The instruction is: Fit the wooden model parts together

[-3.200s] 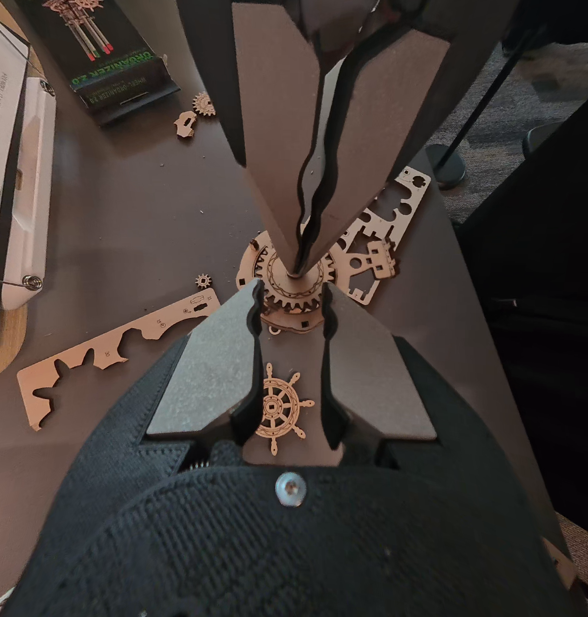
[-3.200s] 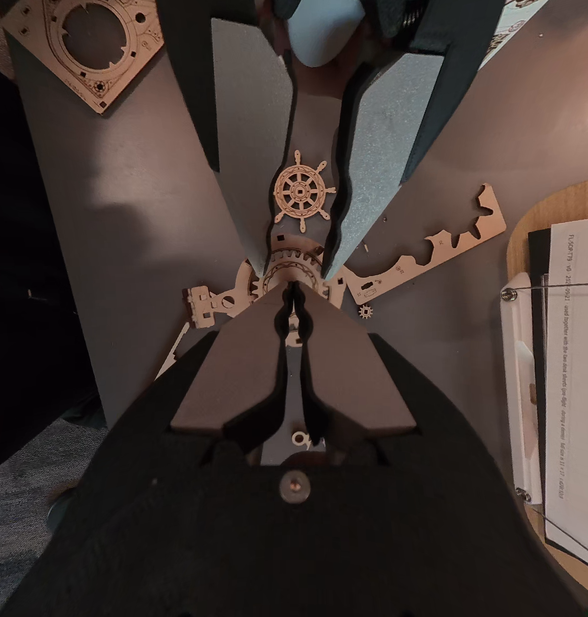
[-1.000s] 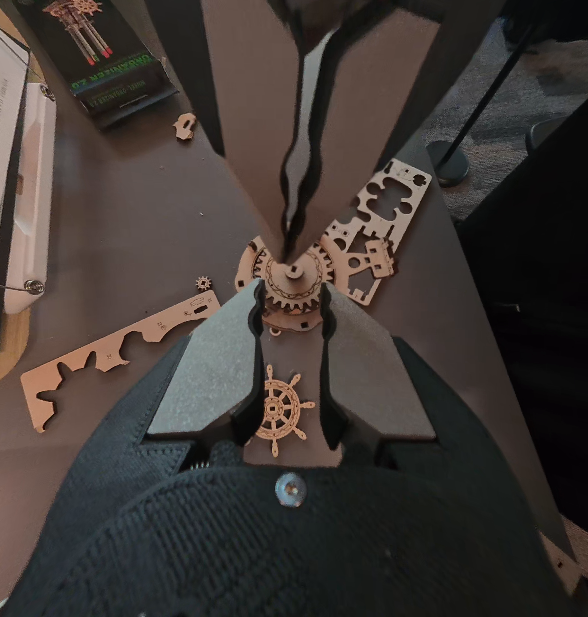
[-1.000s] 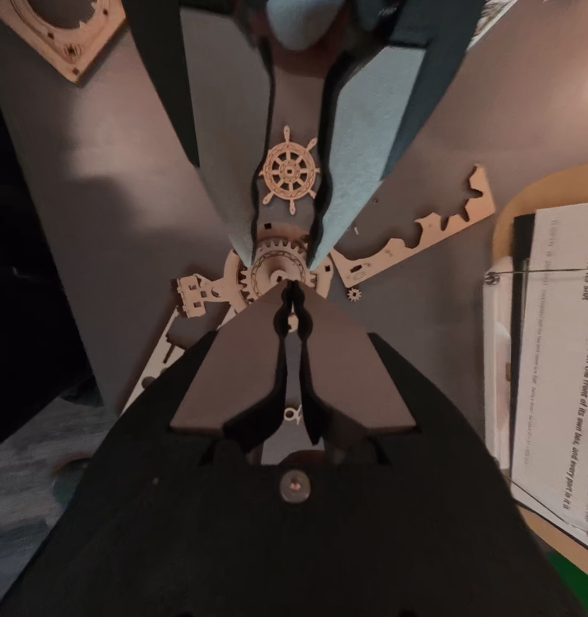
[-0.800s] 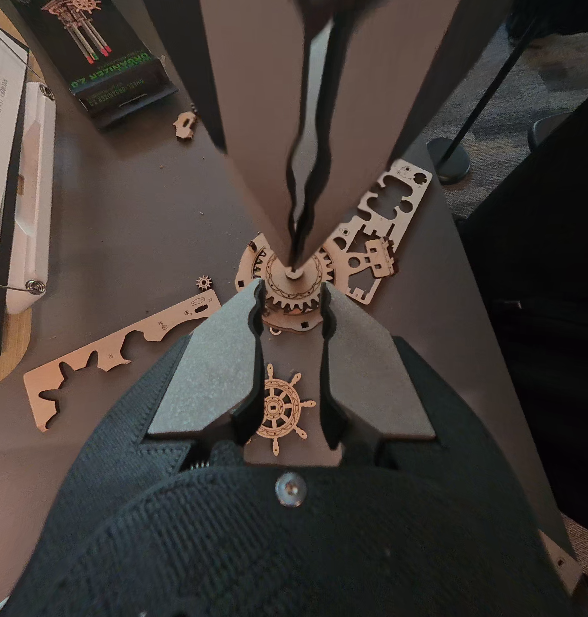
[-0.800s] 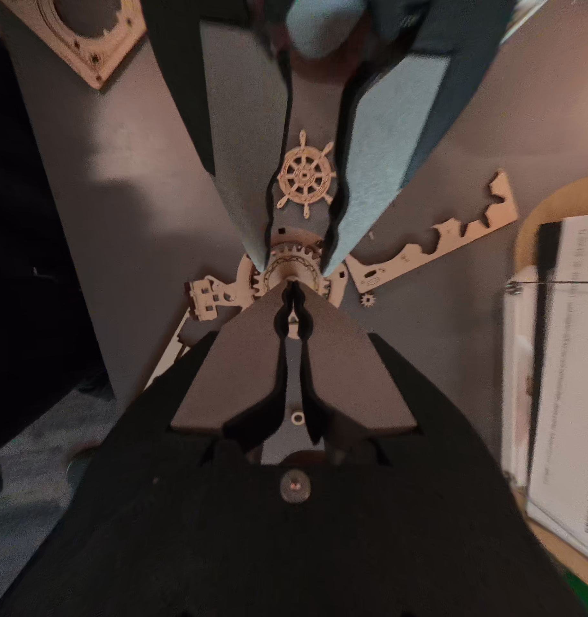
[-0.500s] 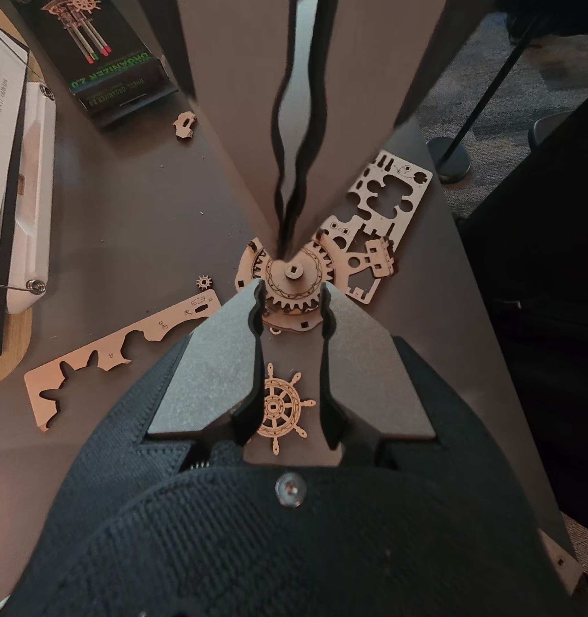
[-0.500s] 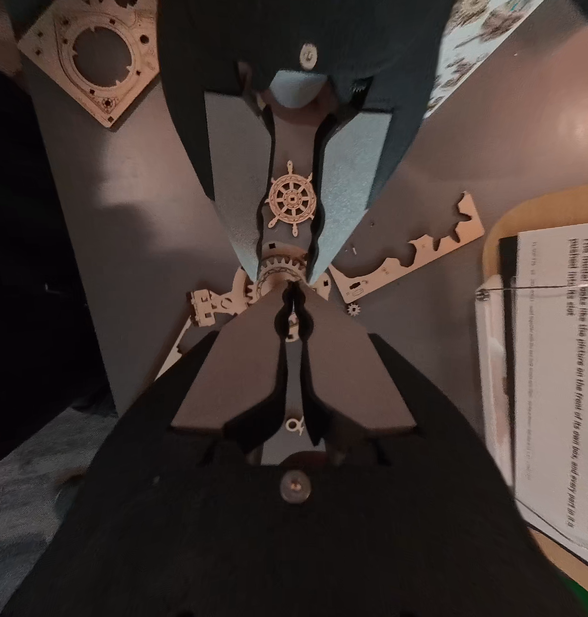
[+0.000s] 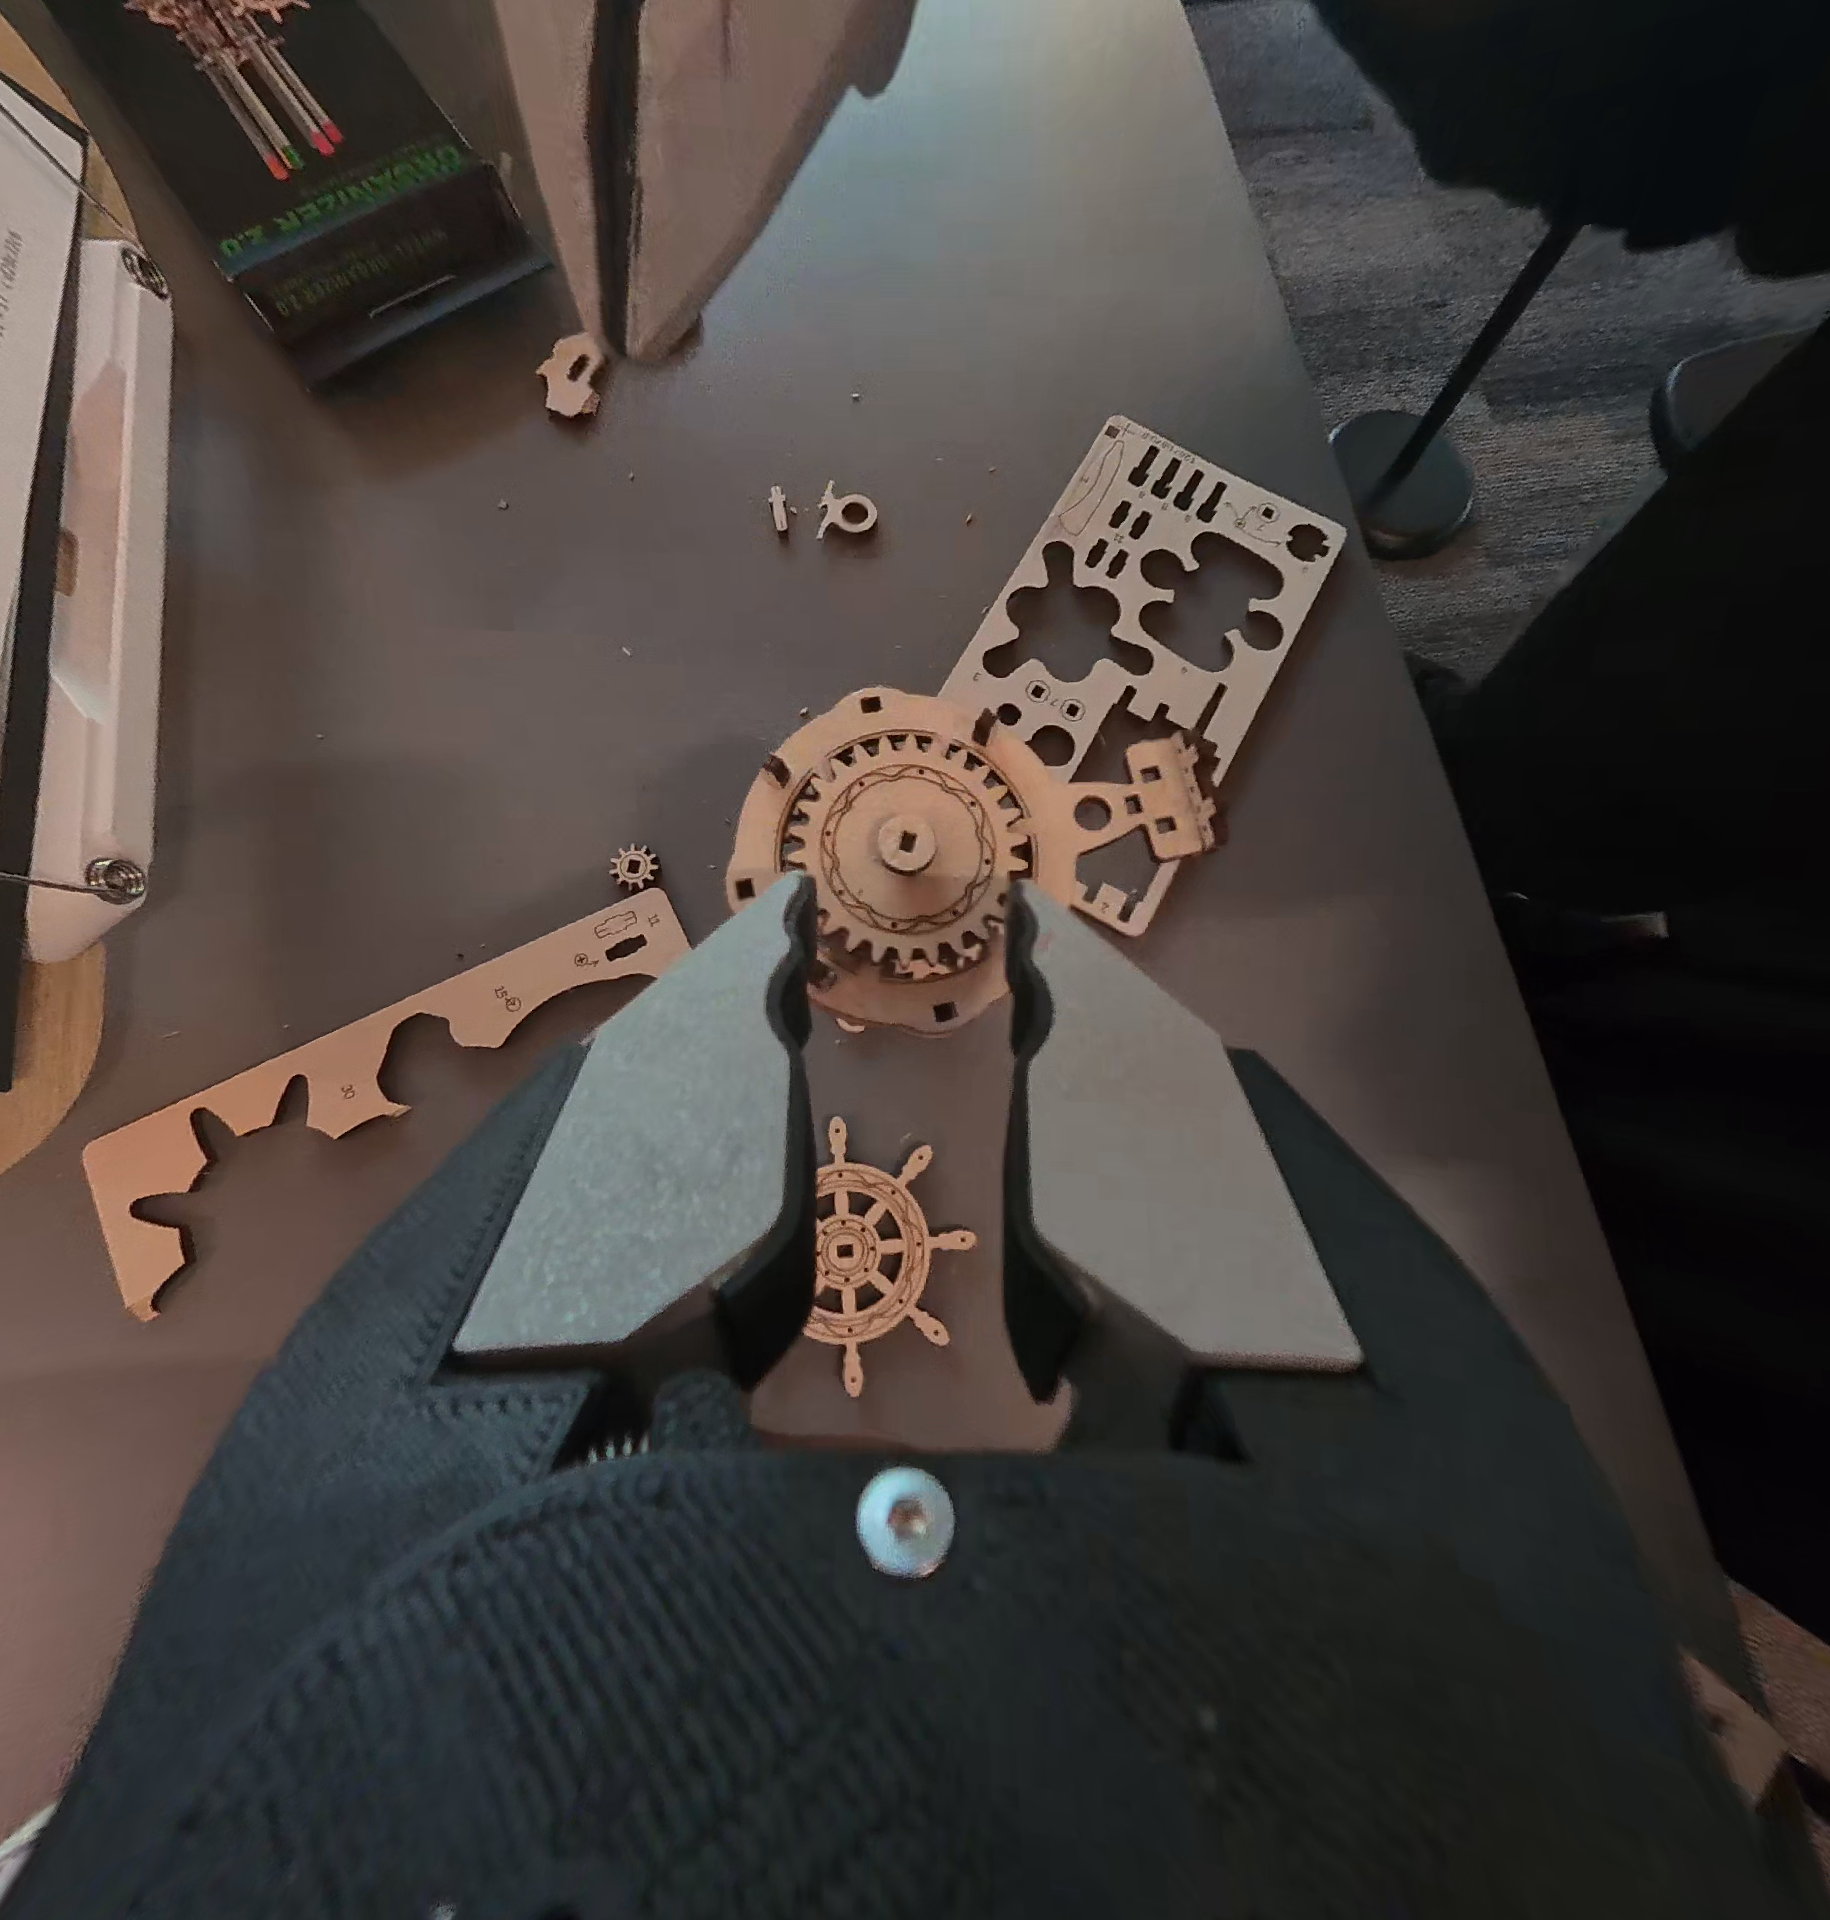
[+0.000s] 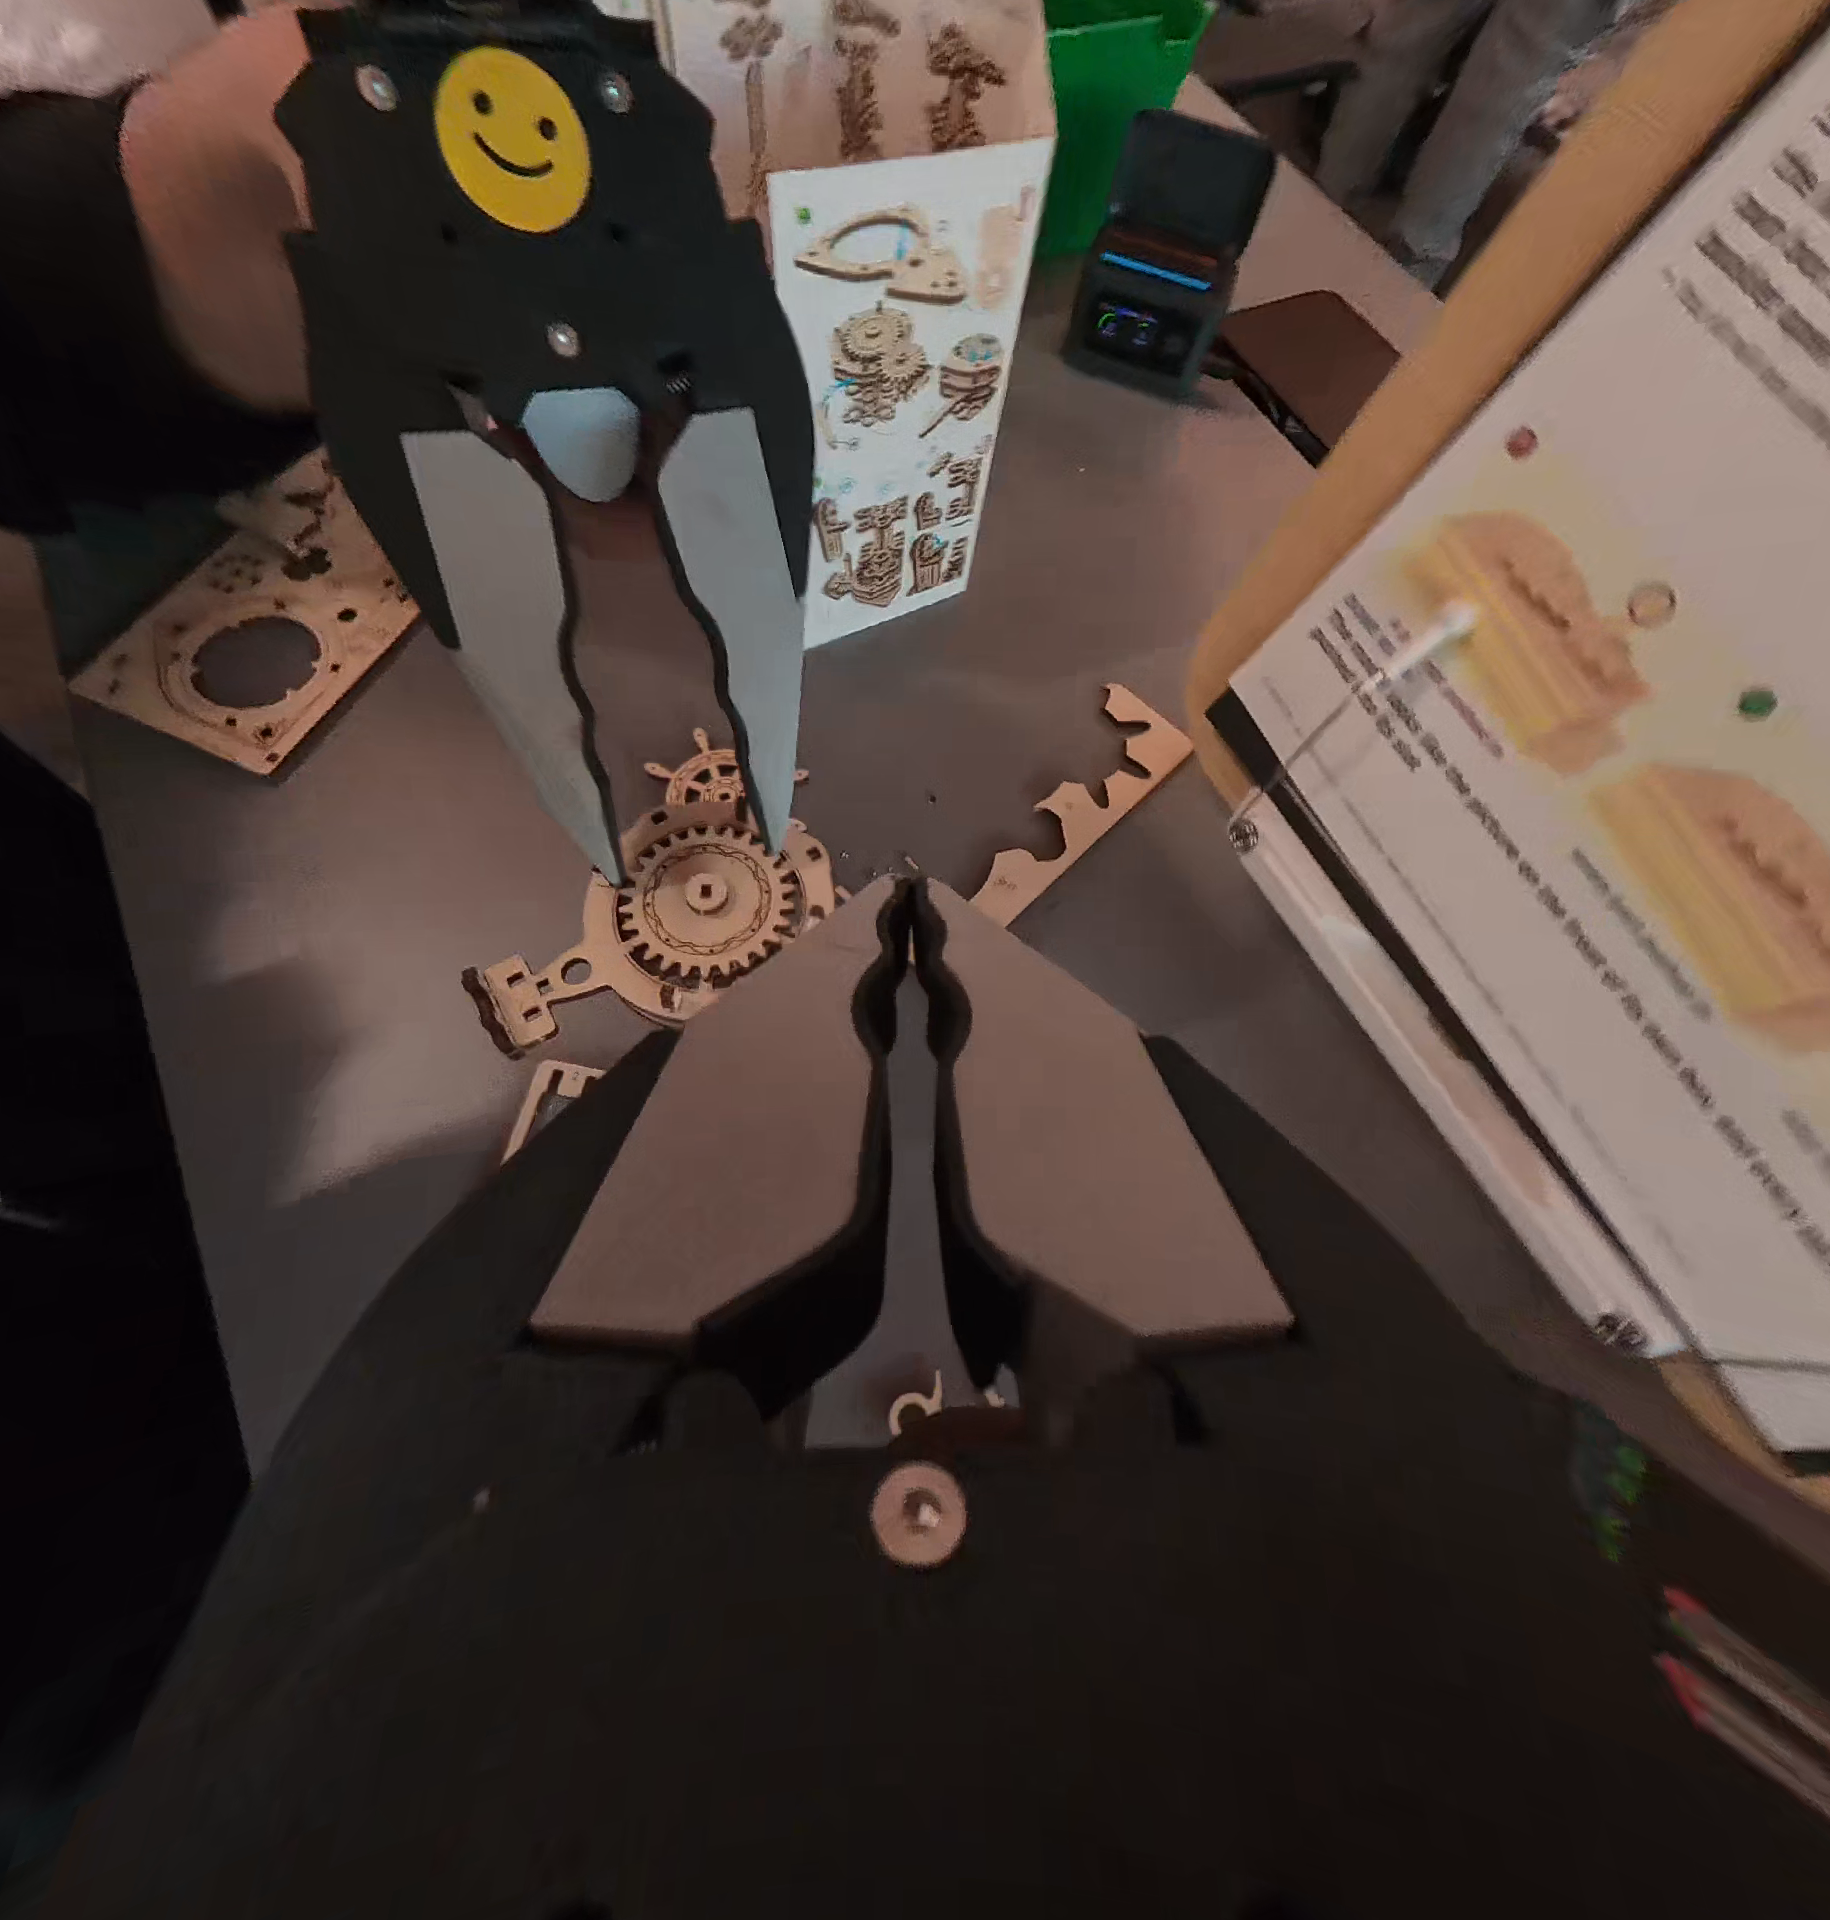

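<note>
A round wooden gear assembly [image 9: 906, 842] with a side arm lies flat on the dark table; it also shows in the right wrist view [image 10: 698, 904]. My left gripper [image 9: 909, 904] is open. Its fingertips [image 10: 606, 868] rest on the disc at either side of the gear. A wooden ship's wheel [image 9: 869, 1252] lies on the table between the left fingers. My right gripper [image 10: 906, 888] is shut with nothing seen in it, raised and off to the side of the assembly. In the left wrist view it [image 9: 630, 332] hangs at the far side by a black box.
A long cut-out strip [image 9: 371, 1081], a tiny gear [image 9: 633, 865], a punched sheet [image 9: 1150, 644] and small loose pieces [image 9: 849, 511] lie around the assembly. A black box [image 9: 298, 156] and a booklet stand [image 10: 1617, 831] are on the left. A square sheet [image 10: 246, 665] lies beyond. Tip to tip, the grippers are about 9 centimetres apart. My left tips are roughly 11 centimetres from the wooden ship's wheel [image 9: 869, 1252].
My right gripper, shut over the gear's hub before, has lifted off and pulled away to the far side. The left gripper and the assembly have stayed in place.
</note>
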Tool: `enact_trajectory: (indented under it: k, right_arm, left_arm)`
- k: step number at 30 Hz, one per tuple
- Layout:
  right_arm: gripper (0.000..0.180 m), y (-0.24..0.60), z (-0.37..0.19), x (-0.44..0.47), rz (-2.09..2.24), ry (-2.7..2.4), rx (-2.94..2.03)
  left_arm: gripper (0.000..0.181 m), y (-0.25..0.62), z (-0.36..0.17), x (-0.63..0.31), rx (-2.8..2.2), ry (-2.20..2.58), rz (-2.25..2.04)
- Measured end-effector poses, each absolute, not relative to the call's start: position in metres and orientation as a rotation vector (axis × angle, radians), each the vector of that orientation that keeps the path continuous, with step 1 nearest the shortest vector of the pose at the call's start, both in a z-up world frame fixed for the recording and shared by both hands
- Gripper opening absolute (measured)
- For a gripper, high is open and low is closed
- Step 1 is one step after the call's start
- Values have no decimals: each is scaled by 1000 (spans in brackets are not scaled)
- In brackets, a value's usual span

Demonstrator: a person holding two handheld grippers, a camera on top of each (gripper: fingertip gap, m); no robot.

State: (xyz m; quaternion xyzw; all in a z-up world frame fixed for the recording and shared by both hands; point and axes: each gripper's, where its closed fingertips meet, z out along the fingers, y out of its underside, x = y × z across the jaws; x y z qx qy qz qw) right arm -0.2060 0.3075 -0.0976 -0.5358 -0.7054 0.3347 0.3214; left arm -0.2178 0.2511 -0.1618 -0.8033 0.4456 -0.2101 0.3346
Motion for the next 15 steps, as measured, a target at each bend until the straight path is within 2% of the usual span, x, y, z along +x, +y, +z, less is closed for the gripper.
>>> enact_trajectory:
  k: [4,5,6,8,9,12,15]
  right_arm:
    - [0,322,-113,-184,999,-1732,-1499]
    - [20,326,-117,-179,1008,-1703,-1523]
    - [31,331,-123,-174,998,-1678,-1553]
    - [29,336,-131,-166,992,-1652,-1572]
    - [35,336,-133,-163,1002,-1639,-1562]
    - [69,338,-141,-162,1029,-1609,-1536]
    - [82,344,-149,-166,1064,-1580,-1541]
  left_arm:
    - [41,250,-144,-217,-2076,1099,-611]
    - [43,249,-137,-217,-2063,1081,-620]
    - [45,248,-128,-219,-2052,1059,-619]
    - [46,248,-114,-228,-2045,1007,-573]
    - [46,247,-108,-234,-2044,977,-540]
    - [47,245,-94,-252,-2034,840,-454]
    - [61,246,-88,-278,-2019,644,-363]
